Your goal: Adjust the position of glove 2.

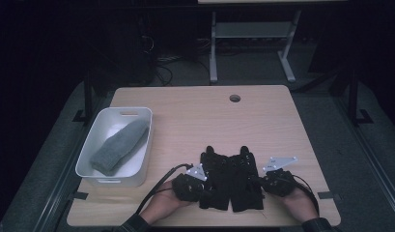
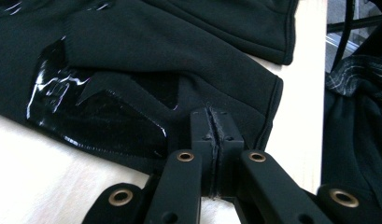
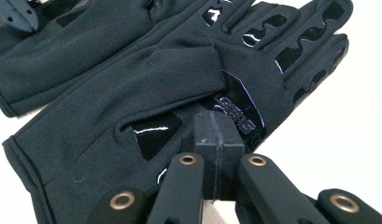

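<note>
Two black gloves with glossy palm patches lie side by side, fingers pointing away, near the front of the wooden table [image 1: 185, 116]. These are the left glove [image 1: 215, 176] and the right glove [image 1: 246, 176]. My left gripper [image 1: 204, 186] sits at the left glove's outer edge and is shut. In the left gripper view its pads [image 2: 211, 114] meet over the left glove [image 2: 156, 60] near the cuff, with no fabric showing between them. My right gripper [image 1: 259, 182] is shut against the right glove's outer edge. Its joined tips [image 3: 213, 119] rest on the right glove [image 3: 132, 107] by the printed patch.
A white bin [image 1: 89, 145] at the table's left holds a grey knitted piece [image 1: 119, 147]. A round cable hole [image 1: 234, 98] lies near the far edge. Bare tabletop stretches beyond the gloves. White desk legs [image 1: 213, 48] stand on the floor behind.
</note>
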The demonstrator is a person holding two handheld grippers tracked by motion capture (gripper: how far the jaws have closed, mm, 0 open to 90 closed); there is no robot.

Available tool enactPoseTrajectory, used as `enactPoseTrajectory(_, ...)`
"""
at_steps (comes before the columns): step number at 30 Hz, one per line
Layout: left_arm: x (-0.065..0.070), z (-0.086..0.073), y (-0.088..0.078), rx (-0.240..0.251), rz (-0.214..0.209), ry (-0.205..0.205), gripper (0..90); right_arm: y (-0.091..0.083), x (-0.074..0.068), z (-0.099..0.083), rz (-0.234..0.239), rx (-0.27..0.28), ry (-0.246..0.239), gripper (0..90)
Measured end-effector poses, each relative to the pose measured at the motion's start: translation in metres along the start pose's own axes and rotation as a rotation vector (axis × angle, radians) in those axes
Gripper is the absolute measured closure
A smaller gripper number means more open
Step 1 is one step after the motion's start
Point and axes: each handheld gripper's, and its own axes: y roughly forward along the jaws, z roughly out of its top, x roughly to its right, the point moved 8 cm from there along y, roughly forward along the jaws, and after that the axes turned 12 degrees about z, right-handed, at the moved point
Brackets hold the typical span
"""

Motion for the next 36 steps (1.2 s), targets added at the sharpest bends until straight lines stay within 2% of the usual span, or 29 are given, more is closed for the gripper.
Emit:
enactPoseTrajectory(5, 0.001, -0.001, -0.001, -0.001, -0.011, 0.001, 86.8, -0.001, 0.001, -0.001, -0.018, -0.003, 0.005, 90.0)
enactPoseTrajectory(8, -0.003, 0.001, -0.007, 0.019, 0.013, -0.005, 86.0, -0.003, 0.002, -0.001, -0.023, -0.002, 0.005, 90.0)
enactPoseTrajectory(10, -0.011, 0.004, -0.012, 0.049, 0.036, -0.03, 86.1, -0.004, 0.0, -0.001, -0.019, 0.004, 0.003, 90.0)
enactPoseTrajectory(11, -0.021, 0.005, -0.016, 0.072, 0.072, -0.064, 85.8, -0.005, 0.0, 0.001, -0.015, 0.011, -0.005, 90.0)
enactPoseTrajectory(12, -0.021, 0.005, -0.016, 0.072, 0.072, -0.064, 83.7, -0.005, 0.0, 0.001, -0.015, 0.011, -0.005, 90.0)
enactPoseTrajectory(14, -0.034, 0.006, -0.018, 0.091, 0.104, -0.106, 82.6, -0.005, 0.001, 0.003, -0.013, 0.015, -0.018, 90.0)
enactPoseTrajectory(15, -0.039, 0.007, -0.018, 0.099, 0.12, -0.128, 79.2, -0.005, 0.001, 0.005, -0.012, 0.019, -0.012, 90.0)
enactPoseTrajectory(16, -0.05, 0.007, -0.017, 0.104, 0.15, -0.158, 78.4, -0.006, 0.003, 0.005, -0.015, 0.021, -0.014, 90.0)
enactPoseTrajectory(17, -0.054, 0.008, -0.016, 0.104, 0.163, -0.168, 76.9, -0.006, 0.004, 0.006, -0.018, 0.021, -0.014, 90.0)
enactPoseTrajectory(20, -0.06, 0.007, -0.014, 0.092, 0.187, -0.173, 71.7, -0.009, 0.009, 0.009, -0.026, 0.038, -0.007, 90.0)
enactPoseTrajectory(21, -0.062, 0.007, -0.013, 0.096, 0.193, -0.186, 71.7, -0.009, 0.009, 0.009, -0.026, 0.038, -0.007, 90.0)
enactPoseTrajectory(22, -0.065, 0.006, -0.01, 0.09, 0.214, -0.191, 70.1, -0.01, 0.013, 0.011, -0.027, 0.047, -0.002, 90.0)
enactPoseTrajectory(24, -0.065, 0.007, -0.008, 0.094, 0.218, -0.202, 70.0, -0.01, 0.013, 0.012, -0.024, 0.048, 0.005, 90.0)
enactPoseTrajectory(28, -0.068, 0.006, -0.001, 0.078, 0.255, -0.19, 67.3, -0.005, 0.018, 0.013, -0.03, 0.036, -0.003, 90.0)
enactPoseTrajectory(33, -0.068, 0.005, 0.001, 0.078, 0.264, -0.191, 64.7, -0.005, 0.021, 0.012, -0.034, 0.03, -0.002, 90.0)
enactPoseTrajectory(36, -0.066, 0.006, 0.003, 0.092, 0.255, -0.199, 67.2, -0.002, 0.022, 0.008, -0.029, 0.008, 0.008, 90.0)
